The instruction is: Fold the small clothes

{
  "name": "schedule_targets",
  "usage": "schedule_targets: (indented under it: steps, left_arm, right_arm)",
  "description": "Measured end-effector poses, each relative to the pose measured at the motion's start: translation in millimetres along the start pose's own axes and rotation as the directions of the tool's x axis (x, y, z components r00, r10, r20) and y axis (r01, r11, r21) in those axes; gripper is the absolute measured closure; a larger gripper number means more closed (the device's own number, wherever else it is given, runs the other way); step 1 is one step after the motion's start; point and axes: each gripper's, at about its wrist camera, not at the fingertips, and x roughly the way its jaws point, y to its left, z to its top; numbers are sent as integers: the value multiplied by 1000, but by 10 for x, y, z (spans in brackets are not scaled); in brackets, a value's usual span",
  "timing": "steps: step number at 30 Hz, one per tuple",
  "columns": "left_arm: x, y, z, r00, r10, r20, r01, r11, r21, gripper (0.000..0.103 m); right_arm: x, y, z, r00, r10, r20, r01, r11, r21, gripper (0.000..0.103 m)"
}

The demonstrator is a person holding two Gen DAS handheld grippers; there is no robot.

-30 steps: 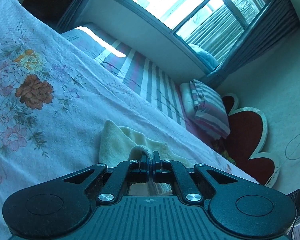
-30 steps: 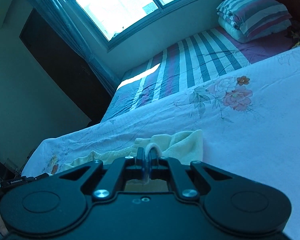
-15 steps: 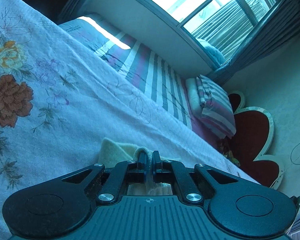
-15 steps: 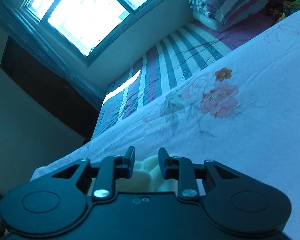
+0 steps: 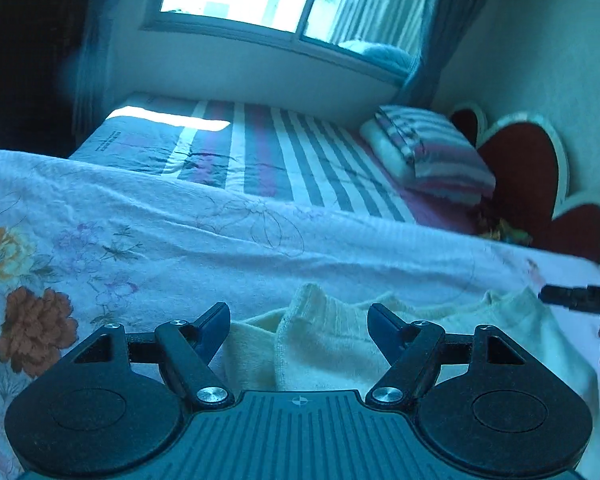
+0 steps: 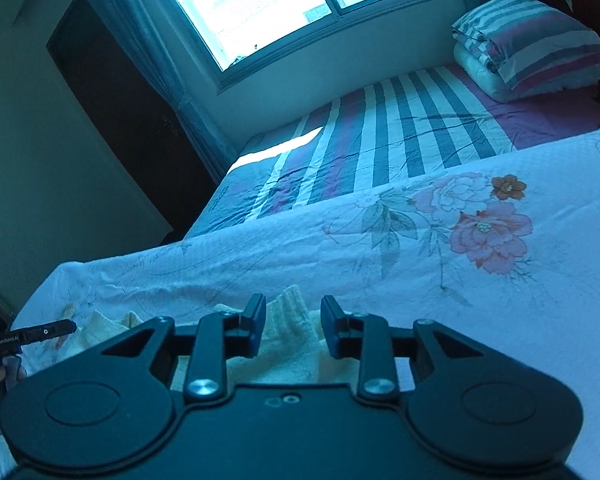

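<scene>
Garment, a pale yellow knitted top (image 5: 324, 344), lies on the floral bedsheet (image 5: 148, 248) with left hand-held gripper (image 5: 298, 322) and right hand-held gripper (image 6: 293, 326) both spread apart, unladen; advise regrasping one edge squarely, aligning hems

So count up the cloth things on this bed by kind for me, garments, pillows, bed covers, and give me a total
Pale yellow garment: 1, lying on the floral sheet between the open fingers of both claws
Striped pillow: 1, on a white one beneath: 2
Bed covers: 2, the floral sheet and the striped sheet
Total: 5
</scene>
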Motion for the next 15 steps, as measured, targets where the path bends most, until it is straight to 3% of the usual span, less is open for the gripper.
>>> schedule_targets:
  steps: [1, 3, 4, 6, 7, 8, 15]
  left_arm:
    - [52, -18, 20, 1000, 6, -17, -5, 1000, 17, 31]
    - [148, -21, 49, 998, 6, -58, -5, 1000, 23, 57]
    - [168, -17, 49, 998, 14, -62, -12, 1000, 19, 63]
    - [181, 2, 45, 998, -2, -59, 2, 1000, 2, 88]
    - [180, 2, 34, 999, -7, -52, 7, 1000, -6, 94]
    - [170, 12, 14, 999, -8, -38, 8, 1000, -14, 99]
    - [-106, 65, -135, 986, -37, 161, 49, 996, -70, 100]
  right_arm:
    - [75, 37, -3, 1000, -8, -18, 8, 1000, -21, 71]
    - [153, 96, -10, 999, -14, -39, 12, 999, -53, 76]
    - [165, 140, -20, 999, -27, -37, 24, 997, -77, 80]
    - [173, 201, -36, 998, -50, -25, 47, 992, -115, 88]
    - [167, 226, -44, 998, -59, -19, 56, 990, -131, 96]
    - [151, 243, -55, 998, -66, -9, 64, 987, -147, 96]
    - [-106, 226, -25, 992, -66, 109, 83, 983, -161, 97]
